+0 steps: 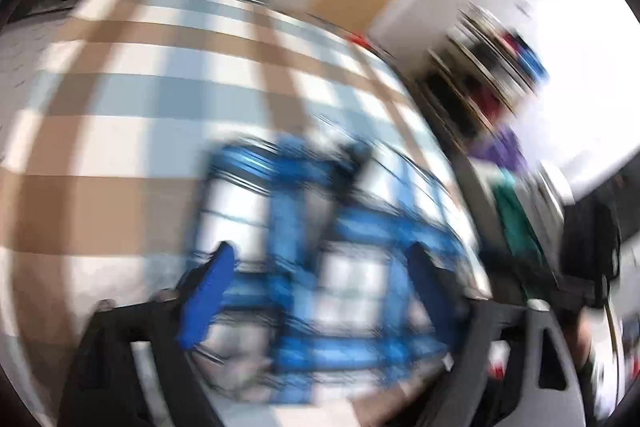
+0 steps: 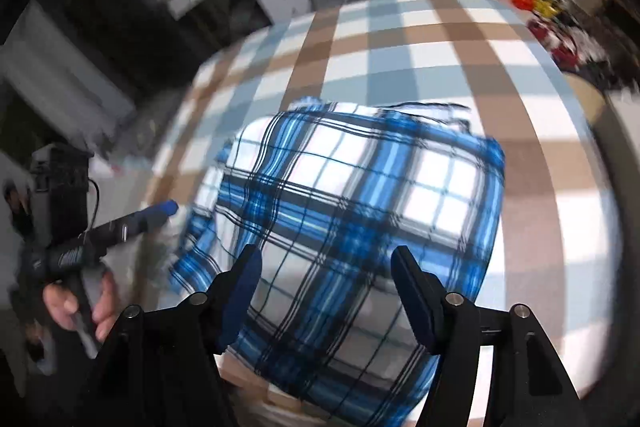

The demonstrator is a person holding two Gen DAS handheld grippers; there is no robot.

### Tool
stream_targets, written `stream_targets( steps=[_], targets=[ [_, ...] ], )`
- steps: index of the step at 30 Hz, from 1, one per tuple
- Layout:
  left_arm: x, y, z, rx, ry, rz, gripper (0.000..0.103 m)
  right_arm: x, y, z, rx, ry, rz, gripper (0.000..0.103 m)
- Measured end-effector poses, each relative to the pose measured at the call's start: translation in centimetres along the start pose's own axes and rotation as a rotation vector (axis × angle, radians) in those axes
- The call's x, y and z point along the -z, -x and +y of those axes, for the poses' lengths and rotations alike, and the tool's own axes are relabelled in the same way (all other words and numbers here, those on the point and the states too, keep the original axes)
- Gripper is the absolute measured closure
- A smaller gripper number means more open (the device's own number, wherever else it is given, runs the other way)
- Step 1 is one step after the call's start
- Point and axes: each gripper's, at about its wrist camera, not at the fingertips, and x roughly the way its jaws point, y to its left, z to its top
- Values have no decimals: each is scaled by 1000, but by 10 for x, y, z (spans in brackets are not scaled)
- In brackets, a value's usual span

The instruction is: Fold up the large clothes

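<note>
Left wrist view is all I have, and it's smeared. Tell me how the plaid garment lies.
Observer: The blue plaid garment lies folded into a compact block on the checked cloth.
Operator: Report the right gripper.
Observer: The right gripper hovers over the garment, jaws apart, nothing between the pads.
Operator: Now place my left gripper.
Observer: The left gripper sits off the garment's left edge, with a hand on its handle; it grips no fabric.

Soft matt plaid cloth garment (image 2: 344, 211)
</note>
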Motion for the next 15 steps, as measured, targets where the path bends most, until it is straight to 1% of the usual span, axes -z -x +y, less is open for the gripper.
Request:
stream_targets(
  steps=[1,2,3,4,6,8,9,10,11,12,13,14,15],
  targets=[
    [-4,-6,11,26,42,16,14,7,1,-10,-18,-57,-44,34],
    [-7,-12,21,49,91,51,14,11,1,-17,-32,-92,-71,33],
    [-9,-20,28,67,134,81,14,14,1,-25,-39,-129,-102,33],
    [-13,-29,34,102,172,97,14,17,2,-34,-36,-173,-134,33],
    [-14,-36,34,131,182,117,14,20,4,-49,-31,-239,-168,33],
    [-18,-44,31,154,174,148,14,21,8,-65,-17,-285,-183,32],
    [-19,-52,30,154,173,172,14,22,8,-74,-9,-308,-178,32],
    [-23,-57,33,157,184,191,14,24,7,-80,-18,-326,-171,32],
    [-20,-61,32,179,199,207,14,26,4,-88,-41,-348,-153,32],
    [-20,-62,31,214,199,209,14,27,-3,-95,-72,-374,-115,32],
    [-22,-59,30,229,196,226,14,29,-9,-101,-104,-401,-87,32],
    [-25,-58,31,238,198,226,14,31,-14,-106,-136,-427,-67,31],
    [-25,-62,32,283,220,245,14,32,-16,-109,-180,-450,-61,31]
  ],
)
